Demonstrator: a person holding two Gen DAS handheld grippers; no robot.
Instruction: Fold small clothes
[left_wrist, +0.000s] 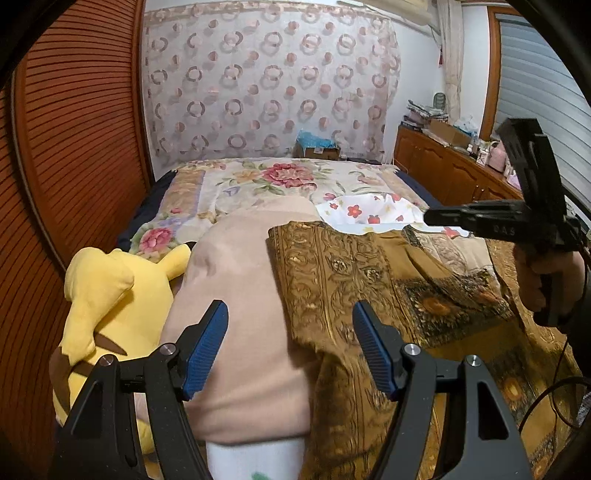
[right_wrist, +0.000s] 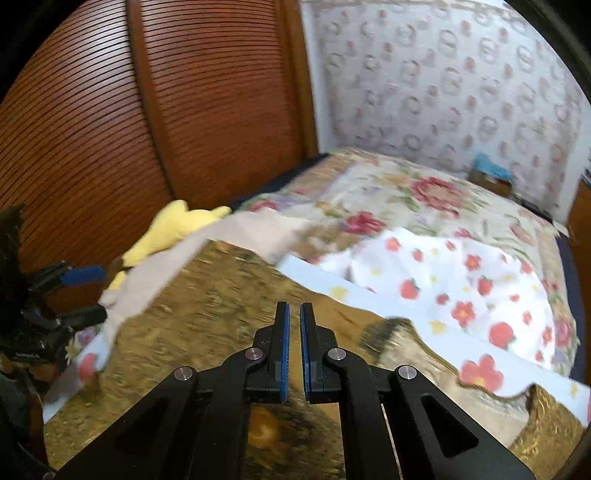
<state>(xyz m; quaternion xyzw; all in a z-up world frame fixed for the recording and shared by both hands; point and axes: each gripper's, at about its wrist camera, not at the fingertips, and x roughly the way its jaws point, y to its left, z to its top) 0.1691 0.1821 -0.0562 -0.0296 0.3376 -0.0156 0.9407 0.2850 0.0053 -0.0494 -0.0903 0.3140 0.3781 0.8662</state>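
Observation:
A small white garment with red flowers (left_wrist: 364, 213) lies crumpled on the bed, past a brown gold-patterned cloth (left_wrist: 347, 280); it also shows in the right wrist view (right_wrist: 454, 284). My left gripper (left_wrist: 290, 338) is open and empty, above a beige blanket (left_wrist: 236, 295) and the brown cloth's edge. My right gripper (right_wrist: 294, 325) has its jaws nearly together with nothing between them, held above the brown cloth (right_wrist: 221, 306), short of the garment. It also shows at the right of the left wrist view (left_wrist: 430, 217), held in a hand.
A yellow plush toy (left_wrist: 110, 295) lies at the bed's left edge beside a wooden slatted wardrobe (left_wrist: 74, 147). A floral bedspread (left_wrist: 266, 181) covers the far bed. A wooden cabinet (left_wrist: 443, 166) with clutter stands at right. A cardboard box (left_wrist: 317, 149) sits behind the bed.

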